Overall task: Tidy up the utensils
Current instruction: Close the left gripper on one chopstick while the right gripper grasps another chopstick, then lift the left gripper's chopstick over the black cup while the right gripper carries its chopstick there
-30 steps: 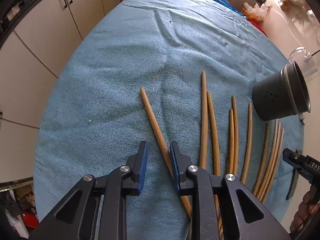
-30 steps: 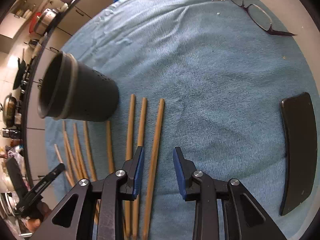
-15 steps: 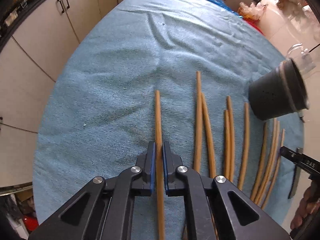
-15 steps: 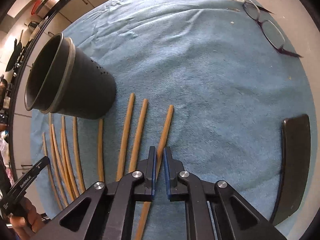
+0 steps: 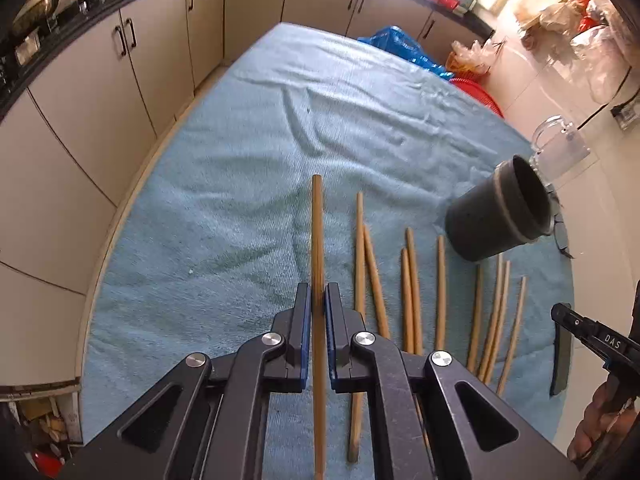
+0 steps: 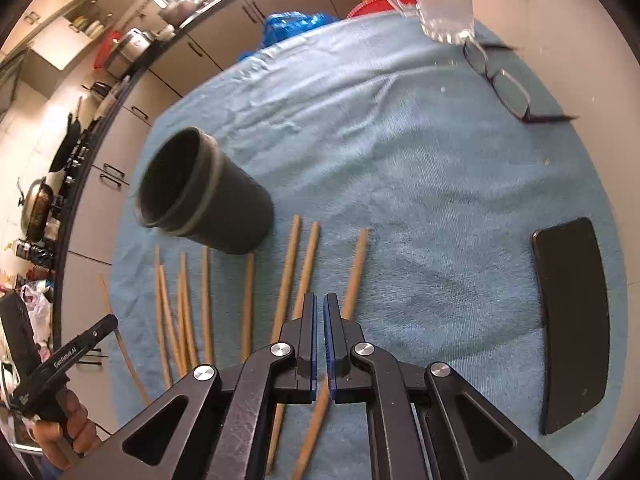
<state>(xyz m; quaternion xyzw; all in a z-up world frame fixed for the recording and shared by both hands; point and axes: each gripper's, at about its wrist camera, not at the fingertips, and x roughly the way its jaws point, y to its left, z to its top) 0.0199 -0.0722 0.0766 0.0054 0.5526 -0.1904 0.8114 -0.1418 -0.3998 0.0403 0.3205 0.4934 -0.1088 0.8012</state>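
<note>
The left gripper (image 5: 317,300) is clamped on one wooden chopstick (image 5: 317,232). The stick runs straight forward between the blue pads, and its far tip stands clear above the blue towel (image 5: 224,208).

The right gripper (image 6: 320,312) has its pads pressed almost together. A second chopstick (image 6: 356,272) passes under the jaws and reappears below them. The pads seem to pinch it, though the contact point is hidden behind the fingers.

The remaining chopsticks (image 5: 412,288) lie loose on the towel in a rough row, most pointing toward the holder. Some touch or overlap at their near ends.

The dark grey utensil holder (image 6: 208,196) stands on the towel just beyond the far tips of the loose sticks. Its open mouth shows nothing inside from the right wrist view.

Other items present:
- A clear glass mug (image 6: 440,4) at the far edge of the towel.
- A pair of glasses (image 6: 508,88) just beside the mug, folded open on the towel edge.
- A black phone (image 6: 572,320) face down on the right side of the towel, well apart from the sticks.
- Beige kitchen cabinets (image 5: 120,80) beyond the table.
</note>
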